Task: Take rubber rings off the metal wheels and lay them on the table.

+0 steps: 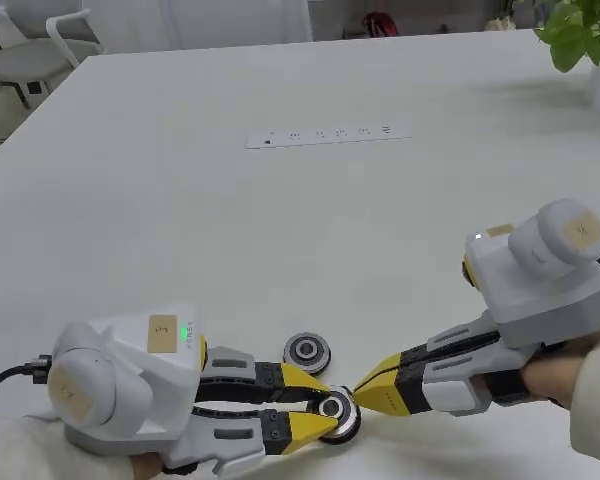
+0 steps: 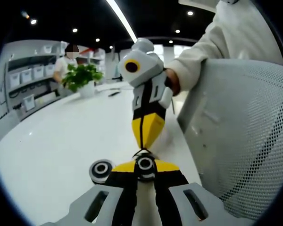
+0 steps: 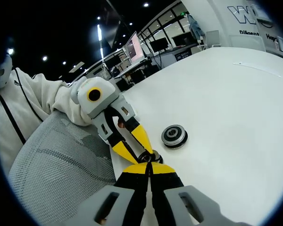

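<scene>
A small metal wheel (image 1: 337, 411) with a black rubber ring sits low over the near table edge, and my left gripper (image 1: 330, 408) is shut on it from the left. In the left gripper view the wheel (image 2: 145, 165) lies between the yellow tips. My right gripper (image 1: 361, 395) comes in from the right, its tips pressed together on the ring at the wheel's rim. In the right gripper view the closed tips (image 3: 148, 165) meet the held wheel (image 3: 146, 157). A second wheel (image 1: 307, 351) with its ring lies flat on the white table (image 1: 280, 230) just beyond.
A flush socket strip (image 1: 330, 134) sits mid-table. A potted plant (image 1: 585, 30) stands at the far right corner, and chairs (image 1: 30, 55) at the far left. A mesh chair back (image 2: 236, 141) is close behind the grippers. A person (image 2: 66, 63) stands far off.
</scene>
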